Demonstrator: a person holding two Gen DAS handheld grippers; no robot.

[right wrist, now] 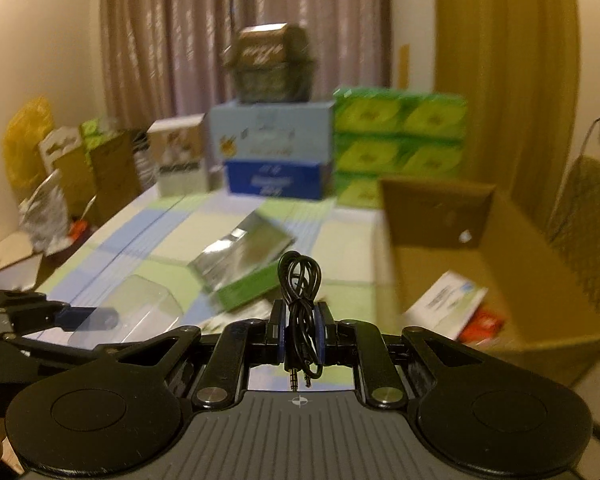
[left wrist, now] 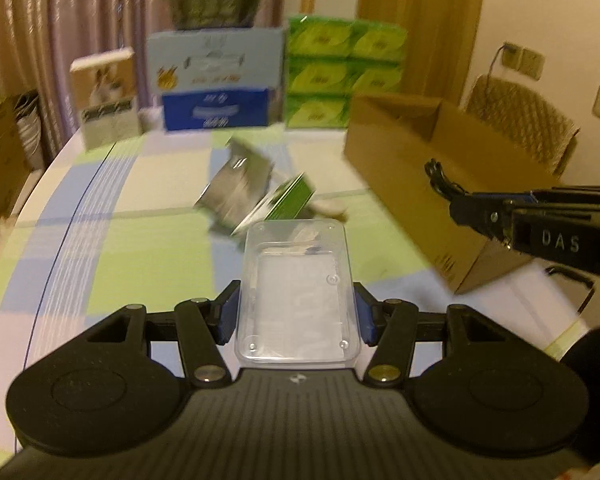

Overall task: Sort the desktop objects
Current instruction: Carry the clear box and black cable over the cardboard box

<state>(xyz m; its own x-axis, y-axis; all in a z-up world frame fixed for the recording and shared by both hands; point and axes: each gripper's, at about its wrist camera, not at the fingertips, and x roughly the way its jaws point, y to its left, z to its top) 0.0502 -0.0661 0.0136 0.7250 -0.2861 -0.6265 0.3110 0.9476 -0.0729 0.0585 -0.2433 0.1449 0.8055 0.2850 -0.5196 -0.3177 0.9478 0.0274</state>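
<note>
Left claw [left wrist: 296,312] grasps the clear plastic box [left wrist: 296,288]; right claw [right wrist: 300,328] pinches the coiled audio cable [right wrist: 300,280] — its slack loops could snag the cardboard box [right wrist: 500,264] rim at right.

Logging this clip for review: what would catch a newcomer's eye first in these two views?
Each gripper holds something: the left gripper clamps a clear plastic tray, and the right gripper pinches a coiled black audio cable. To the right stands an open cardboard box with papers inside, and a silver pouch lies mid-table on the checked cloth.
</note>
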